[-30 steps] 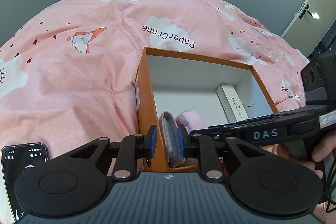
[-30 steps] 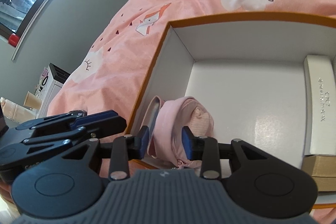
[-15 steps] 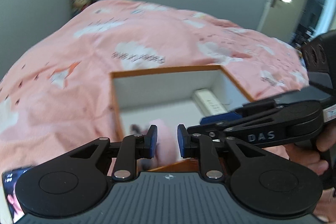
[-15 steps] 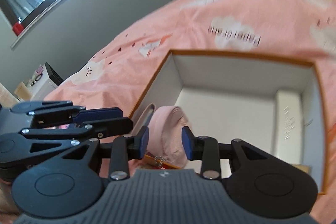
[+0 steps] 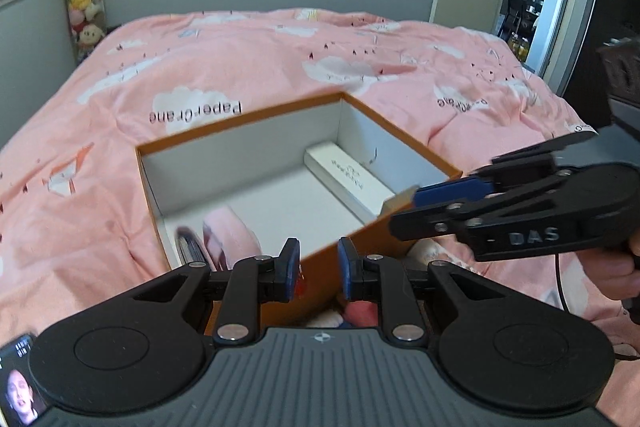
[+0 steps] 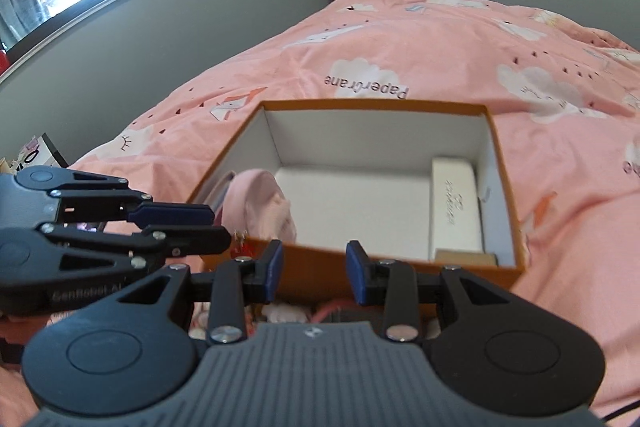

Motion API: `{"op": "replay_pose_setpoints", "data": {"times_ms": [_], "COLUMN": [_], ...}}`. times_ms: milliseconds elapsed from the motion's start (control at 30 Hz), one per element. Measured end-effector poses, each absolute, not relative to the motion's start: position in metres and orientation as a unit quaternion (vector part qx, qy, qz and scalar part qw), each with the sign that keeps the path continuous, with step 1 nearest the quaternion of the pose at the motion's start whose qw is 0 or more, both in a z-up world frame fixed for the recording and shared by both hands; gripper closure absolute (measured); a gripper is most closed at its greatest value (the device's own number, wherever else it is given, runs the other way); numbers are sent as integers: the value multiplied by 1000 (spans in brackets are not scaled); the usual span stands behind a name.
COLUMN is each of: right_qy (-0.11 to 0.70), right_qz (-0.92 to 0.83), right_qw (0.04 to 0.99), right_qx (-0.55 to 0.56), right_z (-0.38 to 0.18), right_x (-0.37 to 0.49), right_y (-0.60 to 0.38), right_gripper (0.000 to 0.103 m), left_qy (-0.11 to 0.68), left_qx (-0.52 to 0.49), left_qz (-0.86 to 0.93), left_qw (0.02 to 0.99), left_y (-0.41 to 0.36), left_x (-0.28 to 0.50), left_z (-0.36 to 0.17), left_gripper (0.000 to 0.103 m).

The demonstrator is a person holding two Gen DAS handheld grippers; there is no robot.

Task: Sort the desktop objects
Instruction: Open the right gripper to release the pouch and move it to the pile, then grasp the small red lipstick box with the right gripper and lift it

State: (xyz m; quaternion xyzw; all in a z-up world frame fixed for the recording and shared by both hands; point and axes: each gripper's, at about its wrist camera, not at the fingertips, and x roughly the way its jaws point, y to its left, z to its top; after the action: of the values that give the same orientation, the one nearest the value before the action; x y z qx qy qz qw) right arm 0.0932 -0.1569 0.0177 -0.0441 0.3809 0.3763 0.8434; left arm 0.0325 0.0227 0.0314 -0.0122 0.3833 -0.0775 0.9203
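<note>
Pink bedding supports the orange box collecting sorted items; left gripper and right gripper hover empty, jaws parted.

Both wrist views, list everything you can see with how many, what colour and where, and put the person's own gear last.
Box: one, orange outside and white inside, open, on the bed.
White case: one, lying along the box's right inner wall.
Pink cloth item: one, in the box's near left corner.
Grey flat item: one, upright against the left wall beside the pink one; blurred.
Tan box: one, small, in the near right corner.
Bedcover: one, pink with white clouds.
Plush toys: several, stacked in the far corner.
Phone: one, screen lit, lower left of the left view.
Left gripper: black with blue pads, empty.
Right gripper: same, open, empty.
Hand: one, holding the right gripper's handle.
</note>
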Motion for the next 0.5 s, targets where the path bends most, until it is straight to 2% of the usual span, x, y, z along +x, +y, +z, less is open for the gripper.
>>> {"op": "replay_pose_setpoints", "data": {"times_ms": [200,500], "right_qy": [394,430], "right_qz": [355,325], "right_qw": [847,841], "right_qx": [-42,-45], "right_z": [7,-14], "right_x": [82,69], "right_y": [-170,-189], "right_gripper": [65,65], "left_qy": [384,444], "left_qx": [-44,-101], "left_qz": [-84,-77], "left_qw": [918,887], "left_y": [34,59], "left_x": [21,15], "left_z": [30,13], "left_gripper": [80,80]}}
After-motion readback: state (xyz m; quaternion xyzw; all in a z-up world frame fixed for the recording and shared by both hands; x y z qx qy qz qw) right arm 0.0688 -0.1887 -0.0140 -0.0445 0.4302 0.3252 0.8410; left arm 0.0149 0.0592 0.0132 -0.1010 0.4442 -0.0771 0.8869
